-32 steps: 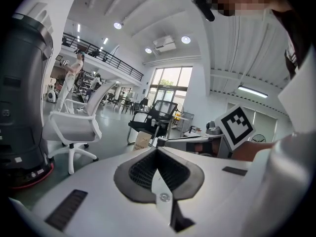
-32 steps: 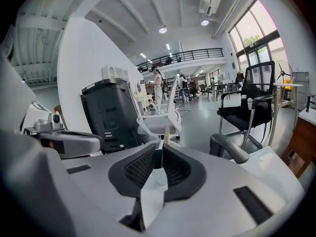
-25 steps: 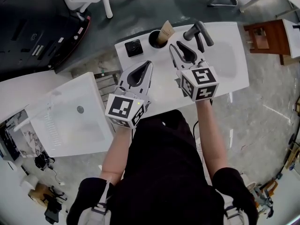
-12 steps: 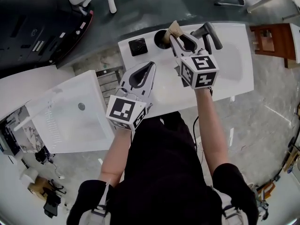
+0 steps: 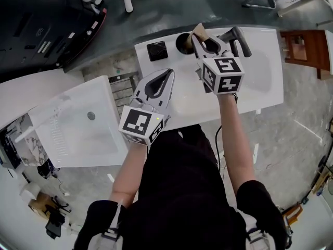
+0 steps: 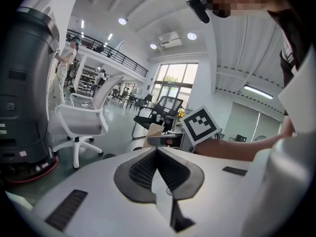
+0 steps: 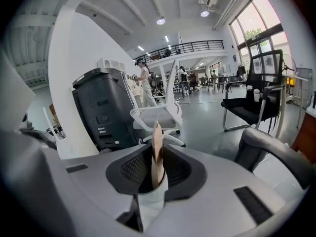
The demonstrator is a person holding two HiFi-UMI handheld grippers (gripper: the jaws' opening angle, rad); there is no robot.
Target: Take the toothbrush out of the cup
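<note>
1. Right gripper (image 5: 197, 37): reached out toward 12 o'clock over the white counter (image 5: 260, 82). In the right gripper view its jaws (image 7: 157, 148) are drawn in to a narrow gap, and both pads press on the toothbrush (image 7: 157, 131).
2. Toothbrush (image 5: 198, 29): a flat tan strip, standing upright between the right jaws. Its upper end rises clear of the jaw tips. In the head view it sits at the 3 o'clock rim of the cup (image 5: 182, 42). Its lower end is hidden by the gripper.
3. Cup: dark and round, at the counter's far edge.
4. Left gripper (image 5: 168, 75): at about 7 o'clock from the cup, well apart from it. In the left gripper view its jaws (image 6: 157, 149) are fully closed, pad against pad, with nothing between them.
5. Black square box (image 5: 156, 50): just beside the cup, at its 9 o'clock.
6. Dark grey faucet (image 5: 237, 37): at the cup's 3 o'clock, beyond the right gripper.
</note>
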